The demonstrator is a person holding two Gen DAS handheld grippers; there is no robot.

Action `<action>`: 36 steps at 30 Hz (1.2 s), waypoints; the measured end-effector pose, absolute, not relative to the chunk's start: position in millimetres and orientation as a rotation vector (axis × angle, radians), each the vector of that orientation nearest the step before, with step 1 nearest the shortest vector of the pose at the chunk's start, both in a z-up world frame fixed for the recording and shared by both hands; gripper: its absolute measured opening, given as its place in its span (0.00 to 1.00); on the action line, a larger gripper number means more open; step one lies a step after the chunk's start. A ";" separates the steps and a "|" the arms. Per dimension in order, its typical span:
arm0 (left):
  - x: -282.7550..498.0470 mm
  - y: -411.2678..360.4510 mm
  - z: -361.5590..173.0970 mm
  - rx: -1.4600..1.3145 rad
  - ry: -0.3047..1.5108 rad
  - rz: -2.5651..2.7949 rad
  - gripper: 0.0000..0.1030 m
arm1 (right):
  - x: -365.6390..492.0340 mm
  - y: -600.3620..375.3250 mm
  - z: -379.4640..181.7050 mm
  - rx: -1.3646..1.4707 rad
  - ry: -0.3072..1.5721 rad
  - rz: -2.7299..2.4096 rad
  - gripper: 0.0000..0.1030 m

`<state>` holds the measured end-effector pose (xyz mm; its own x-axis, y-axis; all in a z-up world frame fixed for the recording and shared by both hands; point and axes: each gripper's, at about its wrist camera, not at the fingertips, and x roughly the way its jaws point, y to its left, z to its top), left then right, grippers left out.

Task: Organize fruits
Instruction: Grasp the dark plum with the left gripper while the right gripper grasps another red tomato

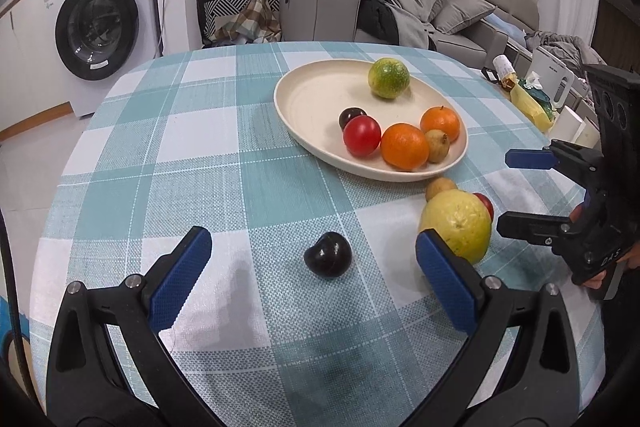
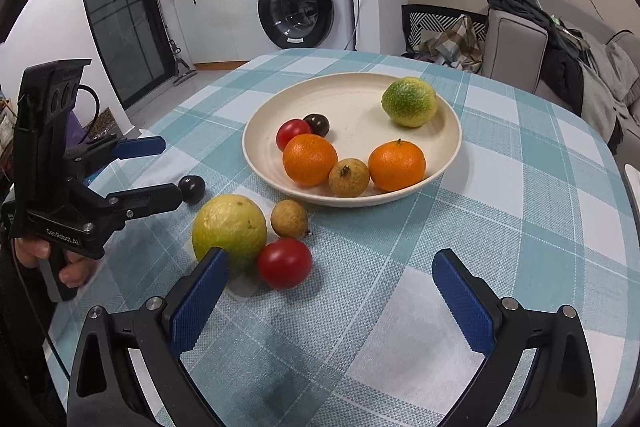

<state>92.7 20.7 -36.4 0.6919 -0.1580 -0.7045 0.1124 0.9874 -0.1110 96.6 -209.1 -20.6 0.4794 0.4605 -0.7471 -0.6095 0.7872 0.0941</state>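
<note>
A cream plate (image 1: 312, 99) (image 2: 352, 103) holds a green citrus (image 1: 389, 77) (image 2: 409, 101), two oranges (image 1: 404, 146) (image 2: 310, 159), a red tomato (image 1: 362, 135), a dark plum and a small brown fruit (image 2: 349, 177). On the cloth lie a dark plum (image 1: 328, 253) (image 2: 192, 189), a yellow-green guava (image 1: 456, 225) (image 2: 229, 229), a longan (image 2: 289, 218) and a red tomato (image 2: 284, 263). My left gripper (image 1: 314, 271) (image 2: 158, 171) is open, the loose plum between its fingers. My right gripper (image 2: 330, 291) (image 1: 516, 193) is open and empty, just right of the tomato.
The round table has a teal checked cloth (image 1: 208, 147). A washing machine (image 1: 104, 23), a chair (image 1: 240, 15) and a grey sofa with clothes (image 1: 400, 3) stand beyond it. Clutter and a kettle (image 1: 552, 87) sit at the table's right edge.
</note>
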 end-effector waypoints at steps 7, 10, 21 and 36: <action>97.0 22.9 -39.6 -0.073 0.812 -0.147 0.99 | 96.2 -208.5 -25.2 -0.230 0.881 0.658 0.99; 98.1 22.3 -40.2 -0.070 0.816 -0.144 0.99 | 93.9 -203.5 -28.1 -0.260 0.893 0.668 0.92; 100.8 23.1 -43.5 -0.072 0.832 -0.143 0.99 | 94.1 -195.0 -35.1 -0.303 0.902 0.671 0.71; 100.8 21.3 -44.5 -0.069 0.834 -0.146 0.98 | 93.0 -177.3 -36.7 -0.316 0.899 0.714 0.52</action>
<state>100.8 21.3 -44.5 0.6626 -0.1565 -0.7325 0.1020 0.9877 -0.1188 93.0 -177.3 -36.7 0.4151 0.4307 -0.8014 -0.6827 0.7297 0.0386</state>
